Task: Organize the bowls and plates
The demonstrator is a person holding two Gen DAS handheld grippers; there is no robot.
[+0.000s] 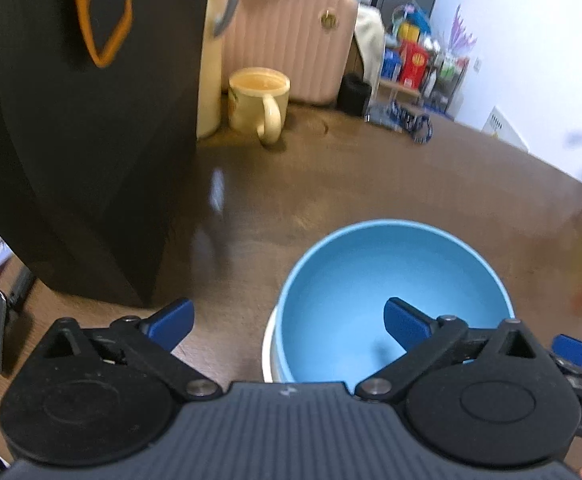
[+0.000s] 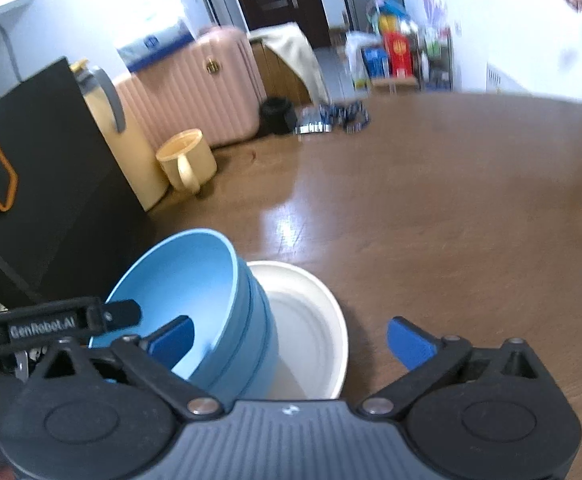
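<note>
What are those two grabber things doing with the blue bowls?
A person holds a gripper in each hand. The blue bowls sit stacked on a white plate on the brown table. The left gripper and right gripper are both open, their fingers gripping nothing, so the stack stands by itself.

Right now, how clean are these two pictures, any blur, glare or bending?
Left wrist view: the cream mug and shelves behind are smeared by blur, and the blue bowl is fairly sharp. Right wrist view: glare streaks the brown table, the top-left wall is washed out, and the fisheye bows the table's far edge.
</note>
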